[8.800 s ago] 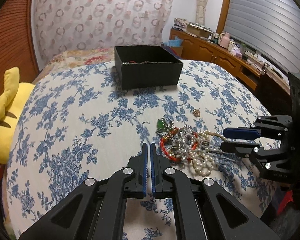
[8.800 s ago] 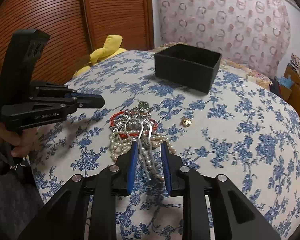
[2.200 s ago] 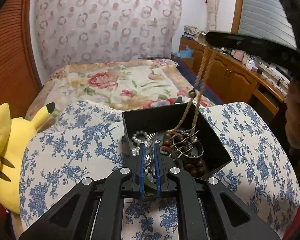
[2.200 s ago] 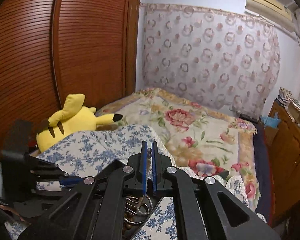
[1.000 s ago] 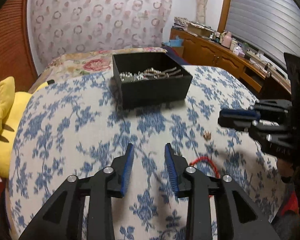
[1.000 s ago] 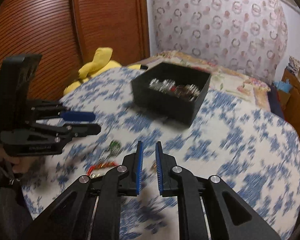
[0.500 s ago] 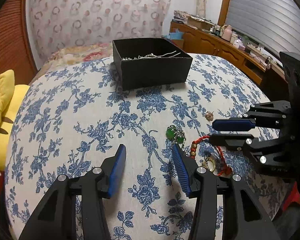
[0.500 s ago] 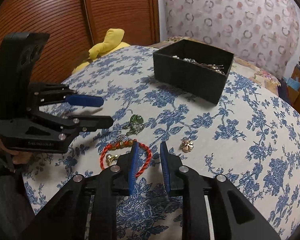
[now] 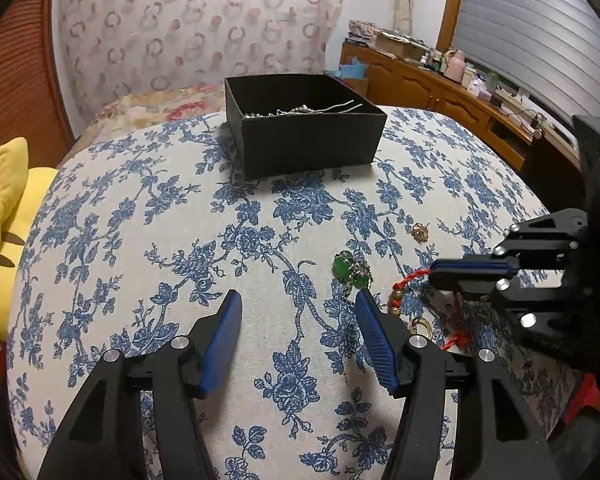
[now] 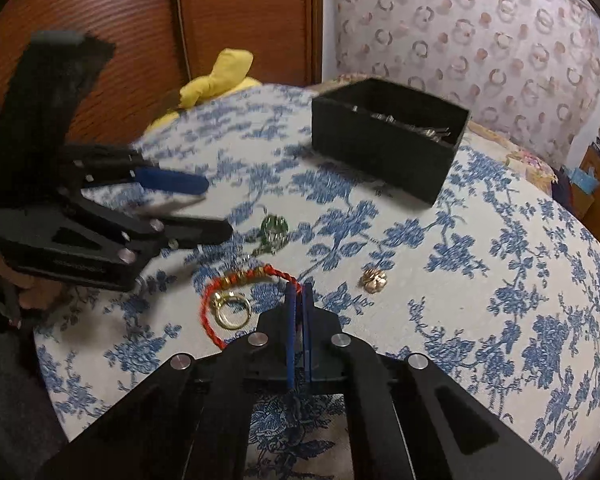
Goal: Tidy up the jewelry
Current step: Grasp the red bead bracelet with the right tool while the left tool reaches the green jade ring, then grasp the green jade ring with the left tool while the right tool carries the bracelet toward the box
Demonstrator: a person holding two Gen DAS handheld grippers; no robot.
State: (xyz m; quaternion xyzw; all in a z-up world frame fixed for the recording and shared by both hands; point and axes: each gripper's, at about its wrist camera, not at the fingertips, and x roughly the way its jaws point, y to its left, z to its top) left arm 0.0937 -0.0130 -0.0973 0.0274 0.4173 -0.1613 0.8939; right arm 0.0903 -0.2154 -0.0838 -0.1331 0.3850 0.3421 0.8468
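Observation:
A red cord bracelet (image 10: 207, 308) with gold beads lies on the blue-flowered cloth, around a gold ring (image 10: 231, 312). My right gripper (image 10: 297, 290) is shut on the cord where it runs into the fingertips. It shows from the side in the left wrist view, right gripper (image 9: 434, 274) over the red cord bracelet (image 9: 410, 280). My left gripper (image 9: 297, 298) hangs over bare cloth, its jaws opening with nothing between them. A green pendant (image 9: 350, 270) lies just past its right fingertip. A small gold flower piece (image 9: 420, 232) lies apart. The black box (image 9: 300, 128) at the far side holds several pieces.
The round table (image 9: 139, 240) drops away at its edges. A yellow plush toy (image 9: 3, 216) sits off the left side. A bed with a floral cover lies behind the box, a wooden cabinet (image 9: 440, 88) to the right, and wooden doors (image 10: 99, 20) beyond the left gripper (image 10: 215, 208).
The left jaws have spread wider. The right jaws have closed on the red cord, and the right gripper has come slightly lower and nearer the bracelet.

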